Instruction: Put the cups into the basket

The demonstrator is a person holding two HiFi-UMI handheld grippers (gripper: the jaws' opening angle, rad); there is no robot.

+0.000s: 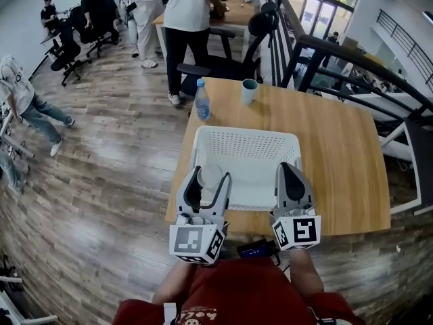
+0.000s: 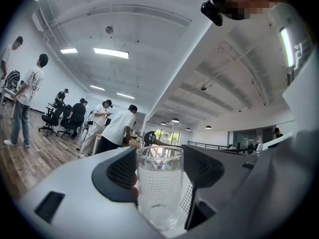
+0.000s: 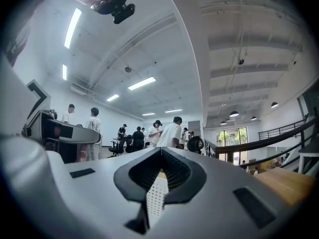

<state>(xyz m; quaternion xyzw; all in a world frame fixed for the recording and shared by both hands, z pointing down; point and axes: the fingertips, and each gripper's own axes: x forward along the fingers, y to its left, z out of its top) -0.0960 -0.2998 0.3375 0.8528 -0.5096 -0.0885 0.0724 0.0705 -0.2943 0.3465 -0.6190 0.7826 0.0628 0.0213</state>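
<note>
A clear glass cup [image 2: 159, 185] stands upright between the jaws of my left gripper [image 1: 206, 181], which is shut on it over the near left part of the white perforated basket [image 1: 247, 141]. The same glass cup [image 1: 210, 177] shows faintly in the head view. My right gripper [image 1: 289, 178] is shut with nothing in it, above the basket's near right corner. A teal cup [image 1: 249, 91] stands at the far side of the wooden table [image 1: 338, 154], beyond the basket. In the right gripper view the jaws meet and a bit of basket [image 3: 157, 195] shows through.
A water bottle [image 1: 202, 100] with a blue label stands at the table's far left corner. A black office chair [image 1: 230, 63] sits behind the table. Several people [image 1: 183, 19] stand or sit further back. A black railing [image 1: 352, 66] runs along the right.
</note>
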